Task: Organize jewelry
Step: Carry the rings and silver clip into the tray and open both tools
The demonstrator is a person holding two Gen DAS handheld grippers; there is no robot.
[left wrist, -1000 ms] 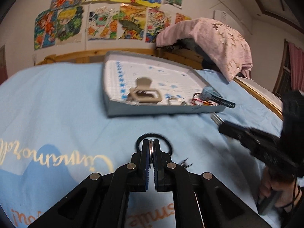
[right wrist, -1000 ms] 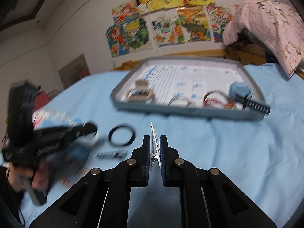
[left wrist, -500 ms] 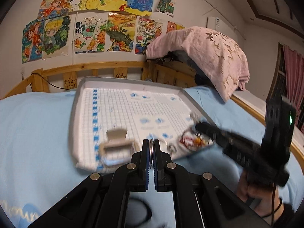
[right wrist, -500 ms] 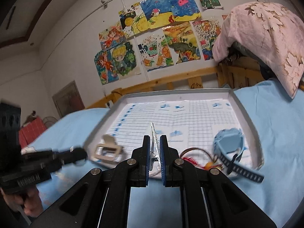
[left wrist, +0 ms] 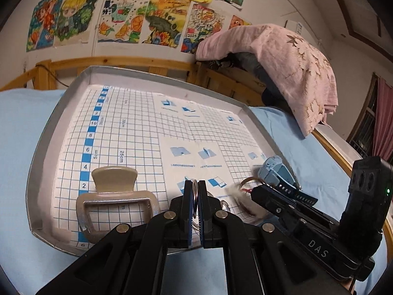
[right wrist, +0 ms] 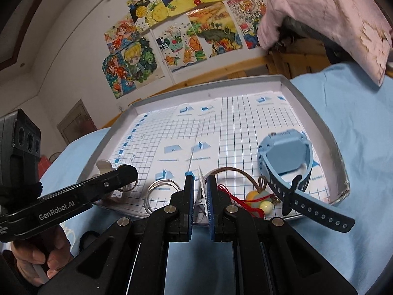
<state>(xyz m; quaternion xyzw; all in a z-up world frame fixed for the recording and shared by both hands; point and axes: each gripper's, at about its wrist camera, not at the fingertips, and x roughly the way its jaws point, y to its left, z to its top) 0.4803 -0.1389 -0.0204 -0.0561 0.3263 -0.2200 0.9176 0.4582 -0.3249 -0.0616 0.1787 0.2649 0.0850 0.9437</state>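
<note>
Grey cardboard tray (left wrist: 49, 132) fills both views now, where a second ago it sat well ahead across the blue bedspread (left wrist: 22, 127) and I was down by the black hair tie; both loads have travelled from the bed to the tray's near edge, so I judge release is next. My left gripper (left wrist: 195, 194) hangs over the near rim, jaws narrow and pinched on a thin metal ring (left wrist: 195, 198), just right of the beige hair claw (left wrist: 114, 196). My right gripper (right wrist: 199, 191) is pressed on a silver hair clip (right wrist: 202, 184), between the wire bangle (right wrist: 161, 191) and the red-corded bead charm (right wrist: 255, 200), with the blue watch (right wrist: 285, 157) beyond
</note>
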